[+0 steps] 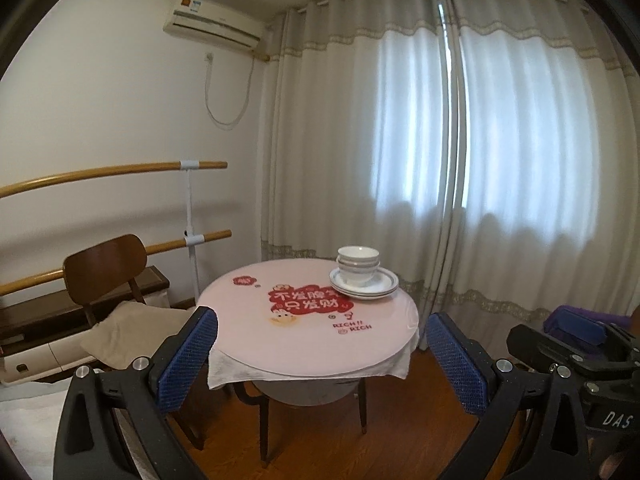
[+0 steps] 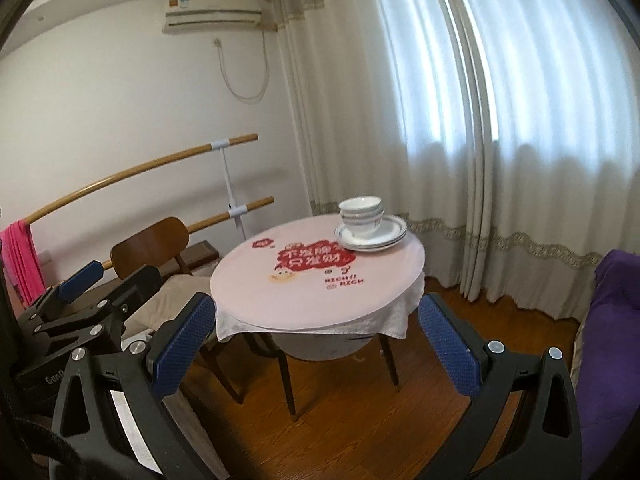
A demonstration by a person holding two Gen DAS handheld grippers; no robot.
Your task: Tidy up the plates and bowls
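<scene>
Bowls point(image 1: 358, 264) are sitting nested on the stacked plates point(image 1: 364, 285) near the round table's point(image 1: 304, 344) far edge. Both tools, left point(image 1: 320, 354) and right point(image 2: 316, 340), are hanging released, well back. Bumping that stack could tip it off.

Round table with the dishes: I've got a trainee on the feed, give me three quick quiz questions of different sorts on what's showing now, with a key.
1. True or false: the bowls sit nested on top of the stacked plates.
2. Multiple choice: the dishes on the round table are A) at its centre, B) near the edge by the curtain, C) near the edge by the chair.
3. Fill in: the left gripper and right gripper are both ____ and hold nothing.

Key: 1 true; 2 B; 3 open.
</scene>
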